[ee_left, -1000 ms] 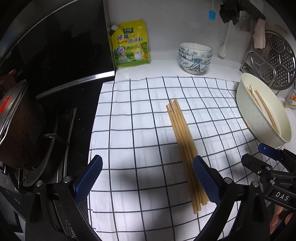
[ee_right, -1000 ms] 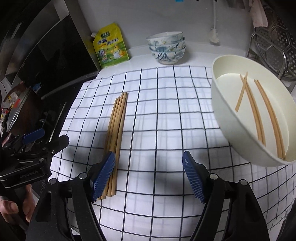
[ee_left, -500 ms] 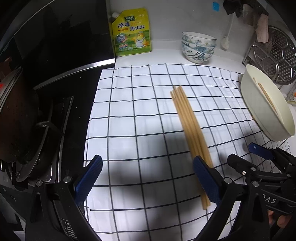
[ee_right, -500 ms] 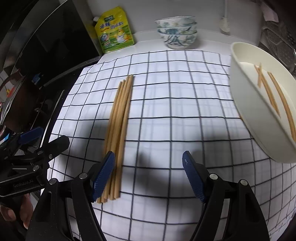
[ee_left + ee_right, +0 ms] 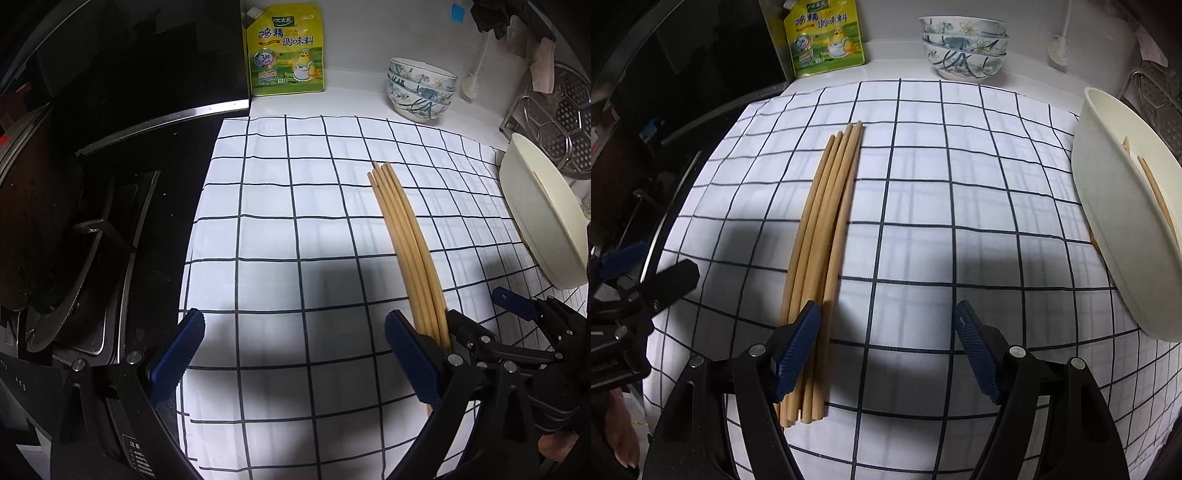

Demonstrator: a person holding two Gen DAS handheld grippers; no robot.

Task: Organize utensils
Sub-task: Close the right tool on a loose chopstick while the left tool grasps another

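Note:
A bundle of wooden chopsticks [image 5: 404,236] lies on the checked cloth [image 5: 295,229]; it also shows in the right wrist view [image 5: 827,221]. A cream tub [image 5: 1123,221] at the right holds a few more chopsticks [image 5: 1156,192]; the tub also shows in the left wrist view [image 5: 543,214]. My left gripper [image 5: 295,350] is open and empty, its right finger beside the bundle's near end. My right gripper [image 5: 886,347] is open and empty, its left finger over the bundle's near end.
A yellow seasoning pouch [image 5: 286,48] and stacked patterned bowls [image 5: 421,88] stand at the back wall. A black stove with a pan [image 5: 55,221] lies left of the cloth. A metal steamer rack [image 5: 561,118] stands at the far right.
Both grippers have moved lower and closer to the cloth. The chopstick bundle now reaches down to the fingers of both grippers. The tub has slid toward the right edge.

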